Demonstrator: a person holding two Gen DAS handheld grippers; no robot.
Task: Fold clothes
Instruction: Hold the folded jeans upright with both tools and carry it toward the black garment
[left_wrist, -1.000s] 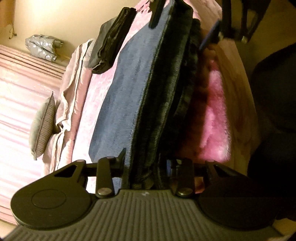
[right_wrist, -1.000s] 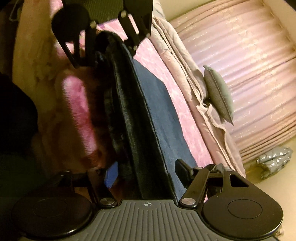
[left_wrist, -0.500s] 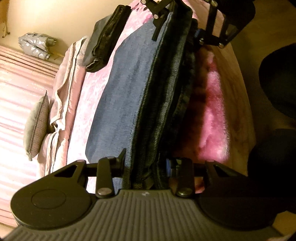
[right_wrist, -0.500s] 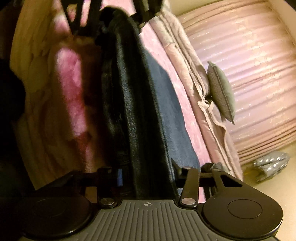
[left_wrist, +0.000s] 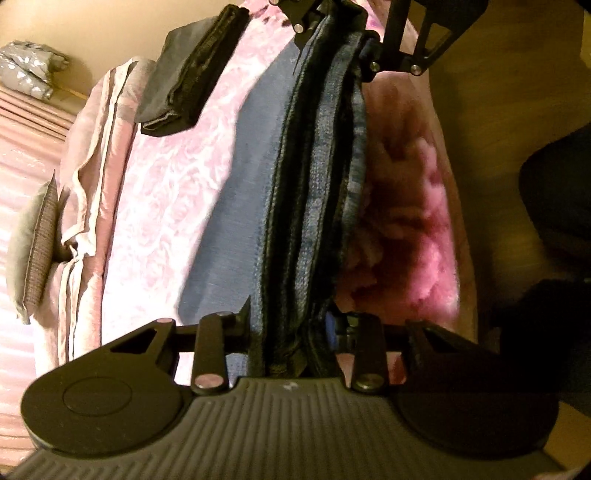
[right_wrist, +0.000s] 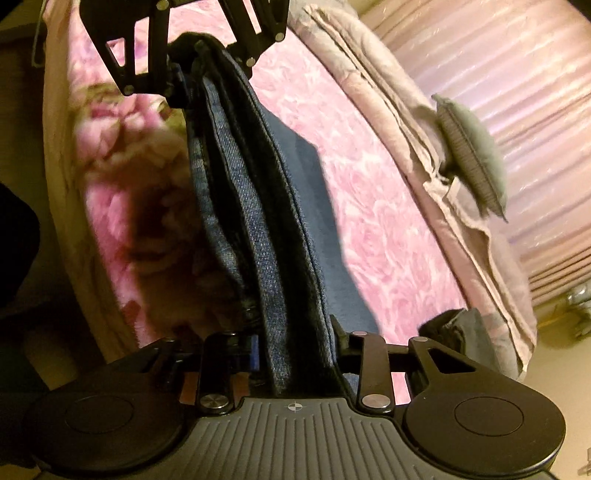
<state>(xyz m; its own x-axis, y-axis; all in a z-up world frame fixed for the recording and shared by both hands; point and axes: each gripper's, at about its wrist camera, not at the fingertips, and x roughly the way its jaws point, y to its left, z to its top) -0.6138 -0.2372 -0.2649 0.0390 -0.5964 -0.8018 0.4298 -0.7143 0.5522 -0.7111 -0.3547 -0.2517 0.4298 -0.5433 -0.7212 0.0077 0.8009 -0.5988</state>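
My left gripper (left_wrist: 291, 325) and right gripper (right_wrist: 295, 343) each clench one end of the folded jeans (left_wrist: 314, 192), and both sets of fingers are closing tighter on the denim. Stretched between them, the jeans hang over the near side of the pink bed (left_wrist: 166, 192), probably so the layers stay aligned. A folded dark garment (left_wrist: 188, 74) lies farther back.

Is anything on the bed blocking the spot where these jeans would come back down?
Nothing visible does. The folded blue denim jeans, stretched between the left gripper and right gripper, hang over bare pink floral bedspread. The dark folded garment lies apart, off to one side.
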